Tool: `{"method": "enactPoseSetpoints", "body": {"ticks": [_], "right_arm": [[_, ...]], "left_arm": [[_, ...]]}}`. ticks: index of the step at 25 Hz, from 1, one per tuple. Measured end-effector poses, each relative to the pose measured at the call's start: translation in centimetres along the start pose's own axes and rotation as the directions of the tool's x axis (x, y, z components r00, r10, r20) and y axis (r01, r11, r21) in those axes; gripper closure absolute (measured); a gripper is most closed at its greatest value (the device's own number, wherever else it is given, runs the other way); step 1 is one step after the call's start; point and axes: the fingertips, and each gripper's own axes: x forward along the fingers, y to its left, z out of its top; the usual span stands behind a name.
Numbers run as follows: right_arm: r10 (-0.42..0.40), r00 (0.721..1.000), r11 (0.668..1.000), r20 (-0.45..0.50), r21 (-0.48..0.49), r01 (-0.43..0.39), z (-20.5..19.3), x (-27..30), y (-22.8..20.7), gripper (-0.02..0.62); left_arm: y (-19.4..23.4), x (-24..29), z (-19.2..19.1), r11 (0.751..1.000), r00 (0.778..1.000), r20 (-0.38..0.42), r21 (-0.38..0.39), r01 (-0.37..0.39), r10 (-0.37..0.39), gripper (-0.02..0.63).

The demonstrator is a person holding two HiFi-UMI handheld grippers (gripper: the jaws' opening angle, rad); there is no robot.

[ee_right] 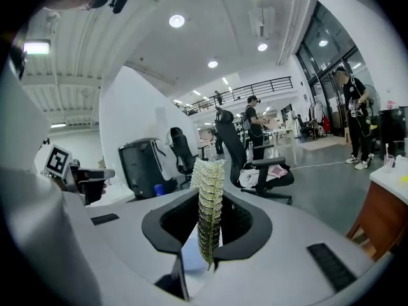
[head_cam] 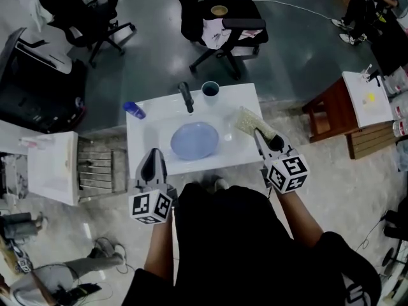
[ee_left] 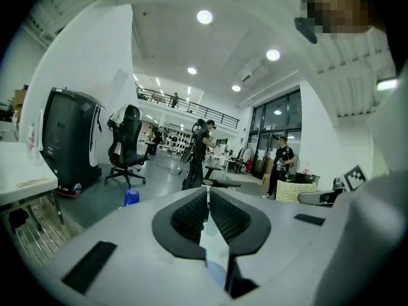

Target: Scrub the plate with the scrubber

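A pale blue plate (head_cam: 194, 139) lies in the middle of the small white table (head_cam: 146, 152). My right gripper (head_cam: 264, 138) hovers over the table's right edge, shut on a yellowish mesh scrubber (head_cam: 253, 122) that sticks out past its tips. In the right gripper view the scrubber (ee_right: 208, 196) stands on edge, pinched between the black pads, with my right gripper (ee_right: 210, 218) pointing out across the room. My left gripper (head_cam: 153, 162) hangs above the table's front left corner, jaws shut with nothing in them. Its pads (ee_left: 191, 217) meet in the left gripper view, where my left gripper (ee_left: 208, 199) also looks out level.
At the table's back stand a black handled tool (head_cam: 185, 97), a dark cup (head_cam: 210, 89) and a blue object (head_cam: 134, 110). A white dish rack (head_cam: 95, 167) is at the left, a wooden stool (head_cam: 328, 110) at the right, and office chairs (head_cam: 223, 24) behind.
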Motion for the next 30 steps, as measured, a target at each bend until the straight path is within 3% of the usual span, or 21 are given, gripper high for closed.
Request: {"method": "enactPoseSetpoints", "body": {"ticks": [6,13,19,25,30], "right_arm": [[-0.031,1.000,0.999,0.000,-0.044,0.031,0.8,-0.1,0.2,0.530],[-0.045,0.999,0.993,-0.002,-0.111,0.045,1.2,-0.2,-0.2,0.532],[-0.041,0.999,0.992,-0.017,-0.117,0.038,0.3,-0.4,0.0,0.532],[-0.049,0.998,0.990,-0.048,-0.132,0.042,-0.6,-0.3,-0.6,0.532],[-0.052,0.997,0.990,-0.051,-0.132,0.045,-0.8,-0.1,-0.9,0.532]], "left_arm": [[1.0,0.4,-0.4,0.999,1.000,-0.029,0.053,-0.011,0.013,0.594],[1.8,0.4,-0.3,0.998,0.999,-0.028,0.057,-0.034,0.035,0.594],[2.1,0.3,-1.2,0.999,0.998,-0.050,0.033,-0.036,0.038,0.594],[1.9,0.4,-1.4,0.997,0.997,-0.066,0.071,-0.040,0.045,0.594],[2.3,0.4,-1.8,0.997,0.995,-0.075,0.059,-0.053,0.058,0.594]]}}
